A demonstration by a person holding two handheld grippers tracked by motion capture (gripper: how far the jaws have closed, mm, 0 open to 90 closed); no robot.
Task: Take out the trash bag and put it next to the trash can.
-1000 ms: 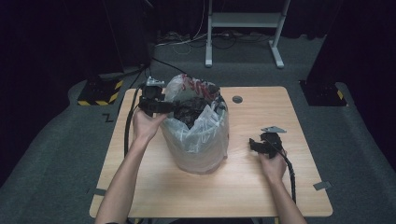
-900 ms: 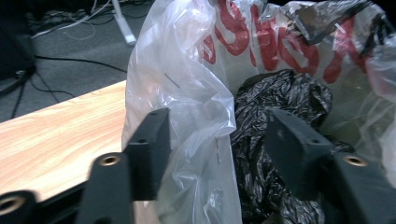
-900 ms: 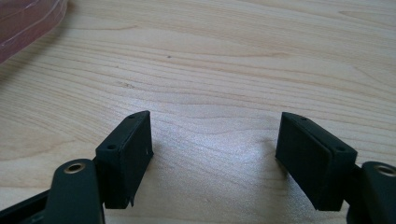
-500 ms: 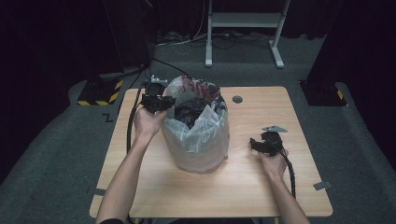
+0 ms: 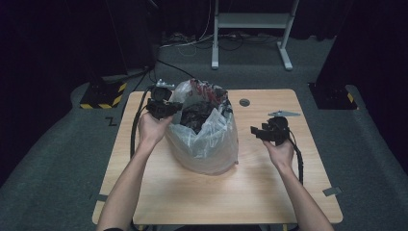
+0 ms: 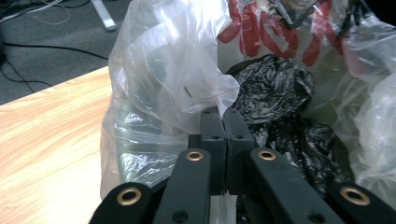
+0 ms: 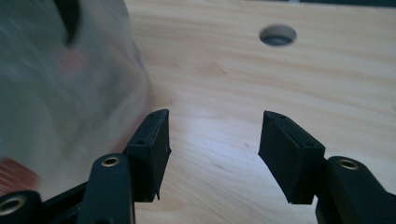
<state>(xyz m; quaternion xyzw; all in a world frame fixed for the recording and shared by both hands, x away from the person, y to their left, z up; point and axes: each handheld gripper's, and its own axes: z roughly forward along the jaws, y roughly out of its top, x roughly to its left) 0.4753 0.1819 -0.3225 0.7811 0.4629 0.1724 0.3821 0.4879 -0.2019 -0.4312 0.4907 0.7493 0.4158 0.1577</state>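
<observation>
A clear plastic bag (image 5: 207, 144) with red print stands open in the middle of the wooden table (image 5: 269, 187), and crumpled black plastic (image 5: 195, 115) lies inside it. My left gripper (image 5: 175, 107) is at the bag's left rim. In the left gripper view its jaws (image 6: 223, 114) have just closed and meet on a fold of the clear bag (image 6: 168, 70), beside the black plastic (image 6: 275, 88). My right gripper (image 5: 254, 132) hovers above the table to the right of the bag. Its jaws (image 7: 212, 140) have been closing but stand apart with nothing between them, the bag (image 7: 60, 93) blurred to their left.
A round hole (image 5: 244, 102) (image 7: 278, 35) pierces the table behind the bag. On the floor are a white stand (image 5: 250, 21) at the back, a black-and-yellow striped block (image 5: 103, 96) at left and a dark block (image 5: 332, 96) at right. A tape strip (image 5: 332, 191) sticks off the table's right edge.
The left gripper's jaws closed on the bag's rim while that hand stayed put. The right gripper rose off the table and its jaws narrowed.
</observation>
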